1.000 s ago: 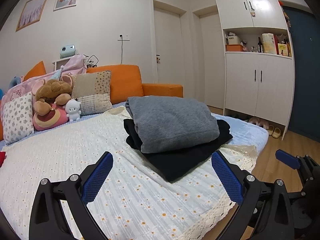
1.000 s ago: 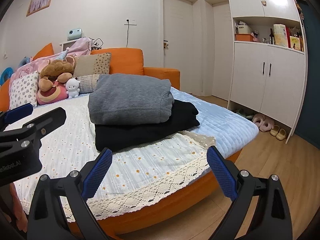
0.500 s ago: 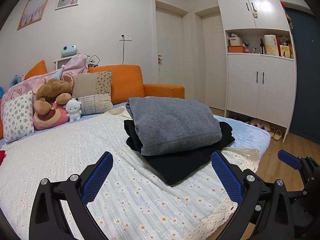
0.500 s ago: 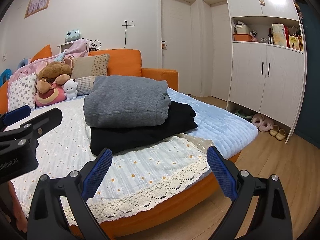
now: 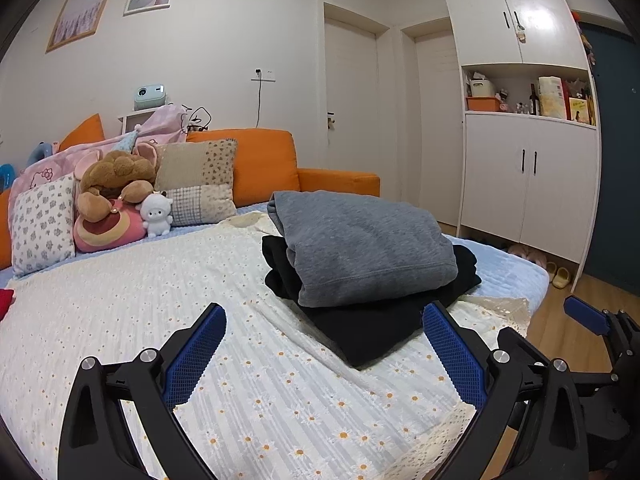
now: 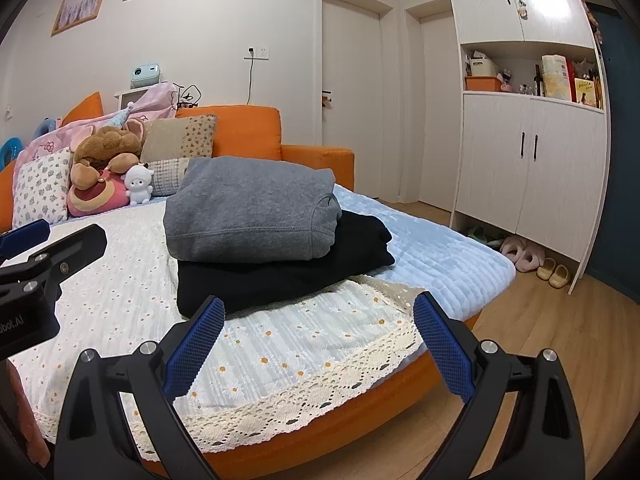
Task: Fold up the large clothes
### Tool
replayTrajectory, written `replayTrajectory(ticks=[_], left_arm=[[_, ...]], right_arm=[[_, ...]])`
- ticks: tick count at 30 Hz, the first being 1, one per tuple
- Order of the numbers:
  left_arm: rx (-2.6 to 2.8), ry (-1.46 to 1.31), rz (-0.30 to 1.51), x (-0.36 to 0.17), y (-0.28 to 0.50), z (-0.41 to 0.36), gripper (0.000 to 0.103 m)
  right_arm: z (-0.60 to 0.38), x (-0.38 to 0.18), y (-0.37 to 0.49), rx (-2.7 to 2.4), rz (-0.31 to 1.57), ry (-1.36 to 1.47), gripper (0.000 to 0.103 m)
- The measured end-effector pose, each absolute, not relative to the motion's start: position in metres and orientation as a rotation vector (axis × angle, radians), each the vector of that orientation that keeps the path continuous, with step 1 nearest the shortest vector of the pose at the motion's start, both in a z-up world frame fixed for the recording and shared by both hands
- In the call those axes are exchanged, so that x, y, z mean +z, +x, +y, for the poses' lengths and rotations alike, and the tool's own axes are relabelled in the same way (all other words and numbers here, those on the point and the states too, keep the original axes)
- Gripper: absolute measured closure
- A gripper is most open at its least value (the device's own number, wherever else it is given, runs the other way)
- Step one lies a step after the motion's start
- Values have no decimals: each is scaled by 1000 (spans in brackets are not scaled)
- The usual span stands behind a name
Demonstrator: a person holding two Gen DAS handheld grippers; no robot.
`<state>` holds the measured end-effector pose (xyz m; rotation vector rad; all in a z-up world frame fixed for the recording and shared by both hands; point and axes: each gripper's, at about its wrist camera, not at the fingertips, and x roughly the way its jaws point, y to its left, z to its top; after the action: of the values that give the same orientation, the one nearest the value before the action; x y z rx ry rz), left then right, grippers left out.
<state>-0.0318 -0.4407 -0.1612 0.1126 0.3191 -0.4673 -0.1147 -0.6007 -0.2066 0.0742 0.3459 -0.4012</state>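
Daisy-print bedspread [image 5: 132,304] covers most of the bed, its lace-trimmed edge [image 6: 304,396] hanging over the orange bed base on the side nearest the grippers; past that edge lies bare wood floor [image 6: 532,332] up to the white cabinet [image 6: 532,168]. A folded grey sweatshirt [image 5: 360,244] lies on a folded black garment [image 5: 372,320], stacked on the bedspread near its corner, where a quilted pale blue cover [image 6: 436,256] shows beyond. The grey one is thick fleece with a stitched hem; the black one is flatter and juts out beneath it on the sides. Much of the bedspread away from the stack, toward the pillows, is open cloth.

The left gripper [image 5: 320,356] hangs above the bedspread just short of the stack, jaws spread wide, grasping nothing. The right gripper [image 6: 320,344] hangs over the lace edge, jaws likewise spread and empty; its blue pads are ribbed.

Behind the stack, patterned cushions [image 5: 196,180] and plush toys [image 5: 116,200] lean on the orange headboard. The cabinet's open shelf [image 6: 532,76] holds an orange bin, bottles and boxes; slippers [image 6: 536,260] sit beneath it.
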Motion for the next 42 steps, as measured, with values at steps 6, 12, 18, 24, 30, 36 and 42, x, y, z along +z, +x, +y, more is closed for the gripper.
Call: replayTrajectory(ticks=[6,12,18,24,30,36,42], left_arm=[[-464,107,314,-161,-33,-437,3],[-471,79,285,-156,-37,-431,3],[-477,87,275,-153,-39,-432,3],[-482,91,280,-153,-40,-435,3],[-475,121,280,-155,-40,-441,3],[-449,145,315,-161,-34,-446,3],[-471,104,342,-165,-27,-444,3]], right_arm=[[-598,-207,-116,-413,336,69,9],[-597,-204,-116,-414,328,71,9],[-594,-202,-117,-416,321,65,9],[-594,-199,-121,-429,306,59,9],[-599,-200,-126,-445,301,76,8],[-598,-200,-126,-449,298,73,8],[-597,-200,-126,-449,299,70,8]])
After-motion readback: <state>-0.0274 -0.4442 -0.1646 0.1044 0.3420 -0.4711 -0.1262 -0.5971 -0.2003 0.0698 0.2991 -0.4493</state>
